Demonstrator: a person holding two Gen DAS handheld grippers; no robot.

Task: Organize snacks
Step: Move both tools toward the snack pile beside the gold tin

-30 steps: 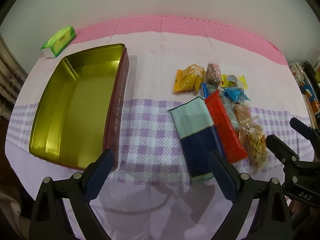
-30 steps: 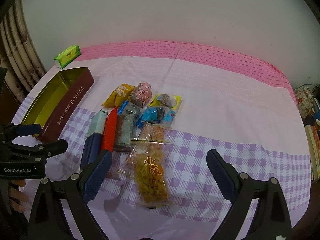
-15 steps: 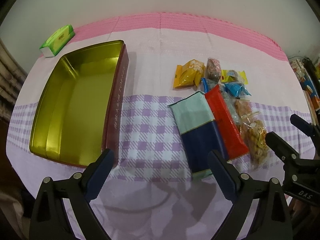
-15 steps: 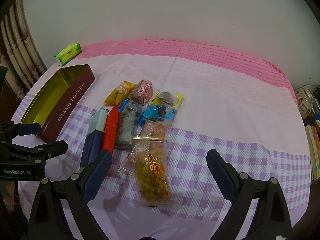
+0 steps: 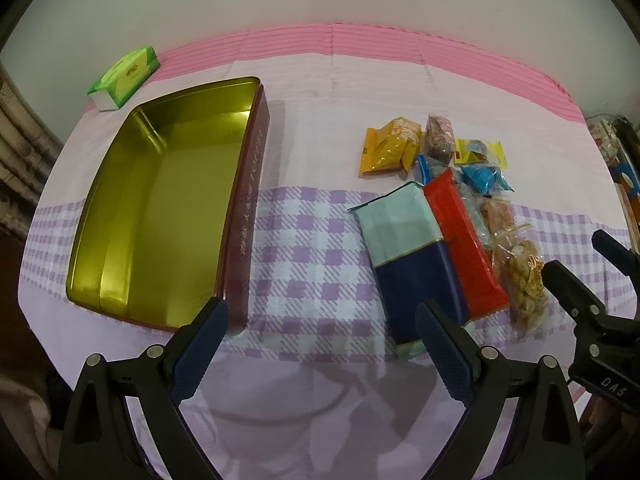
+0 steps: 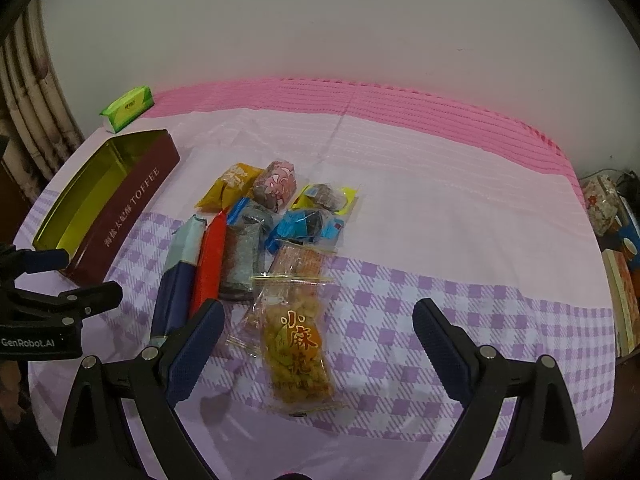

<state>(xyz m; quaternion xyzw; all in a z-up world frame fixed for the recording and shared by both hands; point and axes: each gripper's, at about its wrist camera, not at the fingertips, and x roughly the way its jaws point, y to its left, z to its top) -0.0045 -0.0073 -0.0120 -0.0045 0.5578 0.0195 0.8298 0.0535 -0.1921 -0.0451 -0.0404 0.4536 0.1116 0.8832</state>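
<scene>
1. Snacks lie in a loose cluster on the bench (image 6: 440,184), which is covered with a pink and purple-checked cloth.
2. Nearest the right gripper (image 6: 316,344) is a clear fried-snack packet (image 6: 298,350) with orange characters on it, lying flat between the two spread fingers (image 6: 196,344) but not touched by them.
3. Behind that packet sit an orange-printed clear packet (image 6: 300,260), a blue wrapper (image 6: 308,226), a yellow-edged wrapper (image 6: 328,196), a pink floral wrapper (image 6: 276,184) and a mustard-yellow packet (image 6: 230,186).
4. On the cluster's left side a long red packet (image 5: 464,248) lies alongside a teal-and-navy packet (image 5: 412,256), their edges touching; a grey packet (image 6: 244,256) lies just right of the red one.
5. Well apart to the left stands a maroon toffee tin (image 5: 168,216), lid off, its gold inside bare.
6. Beyond the tin's far corner rests a green tissue pack (image 5: 124,76), near the wall.
7. Left gripper (image 5: 320,340) hovers low over the front of the bench, fingers wide apart and holding nothing; one fingertip overlaps the tin's near corner in its own view, the other the navy end of the teal-and-navy packet.
8. Right gripper is likewise wide open and empty.
</scene>
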